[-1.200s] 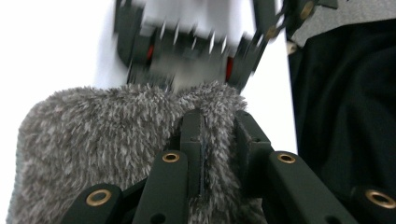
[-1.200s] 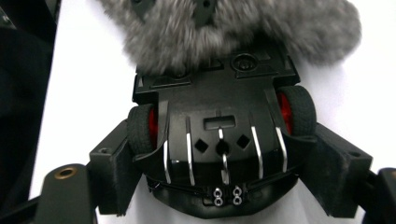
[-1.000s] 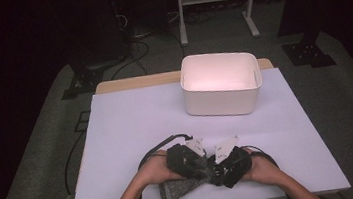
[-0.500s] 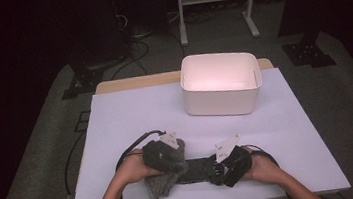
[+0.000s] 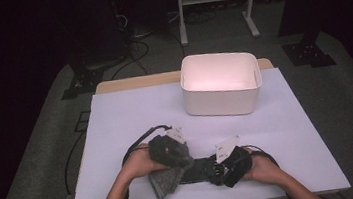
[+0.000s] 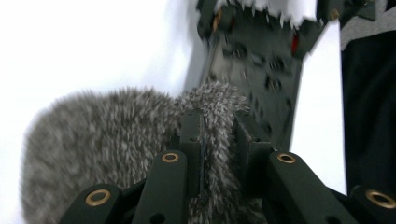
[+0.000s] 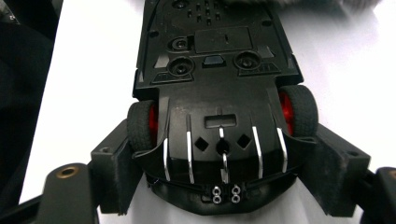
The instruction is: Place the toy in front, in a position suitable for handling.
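Note:
A black toy car (image 5: 196, 170) lies upside down near the table's front edge, its underside and red-hubbed wheels up (image 7: 219, 60). My right gripper (image 5: 215, 168) is shut on the car's end, a pad on each side just behind the wheels (image 7: 224, 172). A grey furry cloth (image 5: 165, 182) rests over the car's other end. My left gripper (image 5: 174, 166) is shut on a fold of that cloth (image 6: 102, 140), the jaws pinching the fur (image 6: 217, 135). Beyond the fur the car's underside (image 6: 261, 70) shows.
A white plastic bin (image 5: 222, 97) stands open at the back right of the white table (image 5: 131, 114). Cables trail from both grippers over the front of the table. Dark floor, cables and a stand's legs lie beyond the table's far edge.
My left gripper has shifted to the left with the furry cloth, away from the right gripper, and more of the car shows between them. The right gripper has stayed put.

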`<state>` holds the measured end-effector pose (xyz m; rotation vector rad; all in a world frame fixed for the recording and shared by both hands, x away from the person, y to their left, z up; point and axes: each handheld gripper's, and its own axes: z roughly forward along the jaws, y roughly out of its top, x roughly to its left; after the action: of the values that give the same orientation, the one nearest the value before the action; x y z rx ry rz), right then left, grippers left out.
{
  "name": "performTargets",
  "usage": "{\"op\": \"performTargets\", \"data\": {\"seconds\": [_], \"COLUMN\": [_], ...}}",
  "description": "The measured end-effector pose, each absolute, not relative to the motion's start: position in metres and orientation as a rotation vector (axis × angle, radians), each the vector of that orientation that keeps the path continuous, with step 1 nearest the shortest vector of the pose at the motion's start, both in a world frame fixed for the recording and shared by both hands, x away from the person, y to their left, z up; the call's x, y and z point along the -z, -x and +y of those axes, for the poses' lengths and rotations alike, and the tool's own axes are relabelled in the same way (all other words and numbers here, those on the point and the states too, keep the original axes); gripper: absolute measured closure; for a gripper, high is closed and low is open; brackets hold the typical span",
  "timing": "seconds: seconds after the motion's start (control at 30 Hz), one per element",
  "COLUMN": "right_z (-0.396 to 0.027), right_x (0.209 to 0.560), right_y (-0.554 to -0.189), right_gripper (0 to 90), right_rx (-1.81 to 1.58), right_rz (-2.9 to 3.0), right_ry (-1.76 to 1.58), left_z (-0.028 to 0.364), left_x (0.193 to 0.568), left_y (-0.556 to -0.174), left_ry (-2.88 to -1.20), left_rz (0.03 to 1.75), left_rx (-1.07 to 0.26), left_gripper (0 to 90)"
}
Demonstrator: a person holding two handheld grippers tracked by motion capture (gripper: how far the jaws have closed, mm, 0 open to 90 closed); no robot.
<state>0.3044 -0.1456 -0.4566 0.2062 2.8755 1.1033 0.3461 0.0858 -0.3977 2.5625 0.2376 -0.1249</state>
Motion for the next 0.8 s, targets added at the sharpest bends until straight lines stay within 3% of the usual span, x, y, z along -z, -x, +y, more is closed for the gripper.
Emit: {"op": "performTargets", "data": {"seconds": [0.2, 0.6, 0.8], "right_z": [-0.146, -0.146, -0.146], "right_x": [0.457, 0.457, 0.457], "right_y": [-0.304, -0.305, -0.305], "right_gripper": [21.7, 21.8, 21.7], "right_rx": [-1.115, -1.111, -1.102], "right_rz": [2.871, 2.865, 2.868], "right_ry": [-0.207, -0.193, -0.190], "left_z": [0.070, 0.119, 0.119], "left_x": [0.398, 0.401, 0.402], "left_y": [-0.348, -0.349, -0.347], "left_ry": [-2.589, -2.585, -2.562], "left_rz": [0.207, 0.348, 0.315], "left_rx": [0.117, 0.111, 0.153], "left_gripper": [75.7, 75.4, 75.4]}}
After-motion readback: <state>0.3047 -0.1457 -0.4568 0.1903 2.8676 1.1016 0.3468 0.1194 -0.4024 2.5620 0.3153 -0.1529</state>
